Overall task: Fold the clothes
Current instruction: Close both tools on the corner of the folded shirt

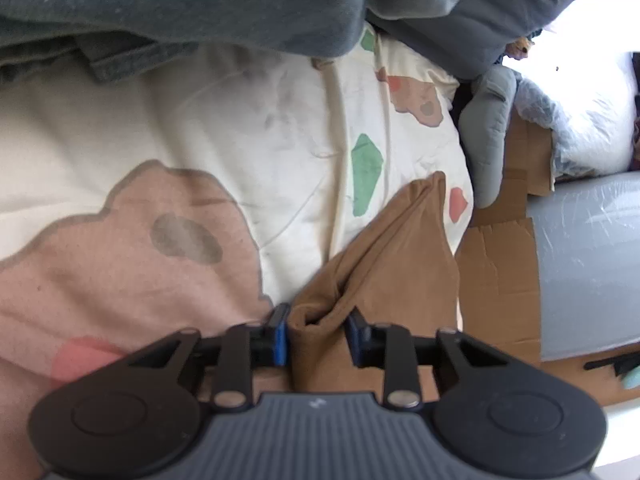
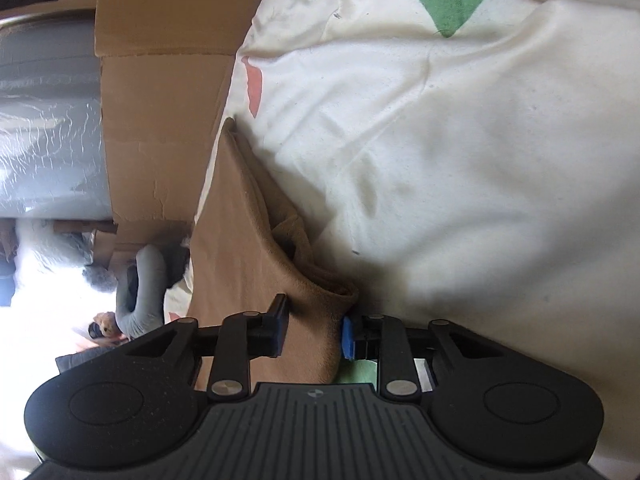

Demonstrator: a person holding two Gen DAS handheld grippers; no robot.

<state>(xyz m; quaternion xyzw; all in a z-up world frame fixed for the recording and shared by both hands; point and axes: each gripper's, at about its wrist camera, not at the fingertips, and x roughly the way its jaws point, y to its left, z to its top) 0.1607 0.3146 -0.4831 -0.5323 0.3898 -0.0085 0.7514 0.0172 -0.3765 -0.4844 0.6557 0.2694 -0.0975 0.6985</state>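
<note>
- Cloth [image 1: 384, 256], tan, lying bunched on the quilt [image 1: 224, 120], right at the bed's edge beside the cardboard [image 1: 500, 264].
- Left gripper [image 1: 318, 338] pinching one end of that cloth, blue pads [image 1: 281, 340] pressing in on both sides of a thick gathered fold.
- Fold sitting between the fingers, puckering into a dark crease just ahead of the pads.
- Rest of the cloth running away from the left gripper in a narrowing ridge, tip ending near a red patch on the quilt.
- Right gripper [image 2: 314, 334] clamping the cloth [image 2: 248, 216] too, one black finger on its flat side, the blue pad [image 2: 347, 338] on the rolled edge.
- Cloth filling the whole gap there, both pads touching fabric.
- From the right wrist, cloth stretching forward as a long strip along the seam between quilt [image 2: 460, 160] and cardboard [image 2: 160, 100].
- Quilt showing cream with green, red and pink shapes, rumpled under both grippers.
- Dark teal garment [image 1: 200, 4] heaping across the far side of the quilt, well apart from the tan cloth.
- Grey sleeve-like piece [image 1: 488, 128] hanging off the bed corner by the cardboard.
- Grey plastic-wrapped surface [image 1: 592, 264] lying beyond the cardboard.
</note>
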